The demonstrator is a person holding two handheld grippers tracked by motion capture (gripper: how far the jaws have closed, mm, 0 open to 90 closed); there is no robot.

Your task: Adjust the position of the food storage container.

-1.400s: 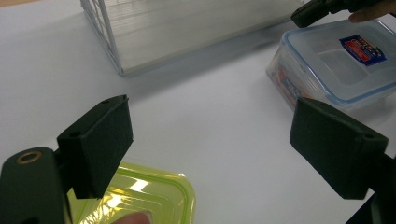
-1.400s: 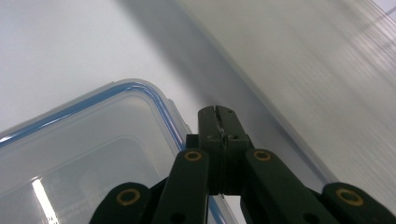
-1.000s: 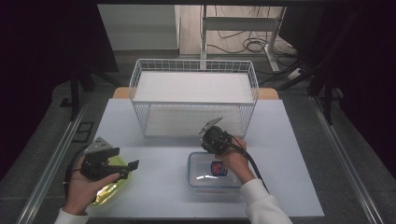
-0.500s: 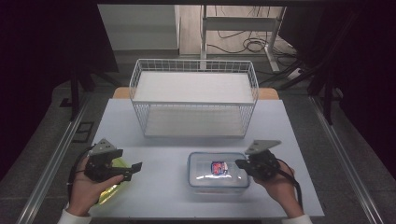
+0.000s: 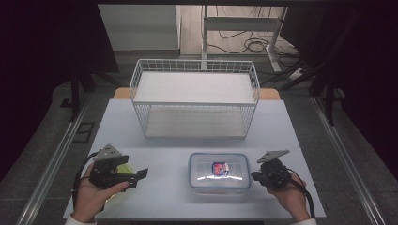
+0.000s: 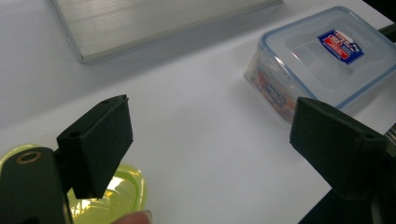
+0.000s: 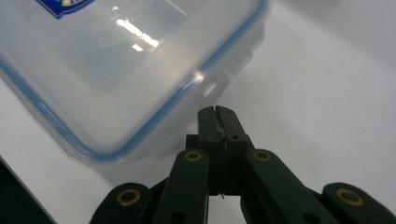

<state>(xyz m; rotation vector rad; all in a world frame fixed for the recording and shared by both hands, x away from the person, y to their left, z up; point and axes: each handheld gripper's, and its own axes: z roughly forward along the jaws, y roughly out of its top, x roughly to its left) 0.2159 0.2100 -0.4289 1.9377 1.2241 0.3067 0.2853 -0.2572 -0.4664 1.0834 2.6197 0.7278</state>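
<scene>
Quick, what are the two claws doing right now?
Left claw: open, holding nothing.
Right claw: closed, empty, beside the clear blue-rimmed plastic box.

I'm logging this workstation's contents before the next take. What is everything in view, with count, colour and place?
White wire basket: one, white, far middle of the table.
Clear plastic lidded container with blue seal and red-blue label: one, near middle, between the grippers, lid on.
Yellow-green translucent plastic container: one, near left, under the left gripper; mostly hidden.
White table: one, pale, carrying everything.
Cables on the floor: several, dark, beyond the table.
Left gripper: black, near left, jaws wide apart, held in the left hand.
Right gripper: black, near right, jaws closed together, empty, beside the container's edge, in the right hand.
</scene>
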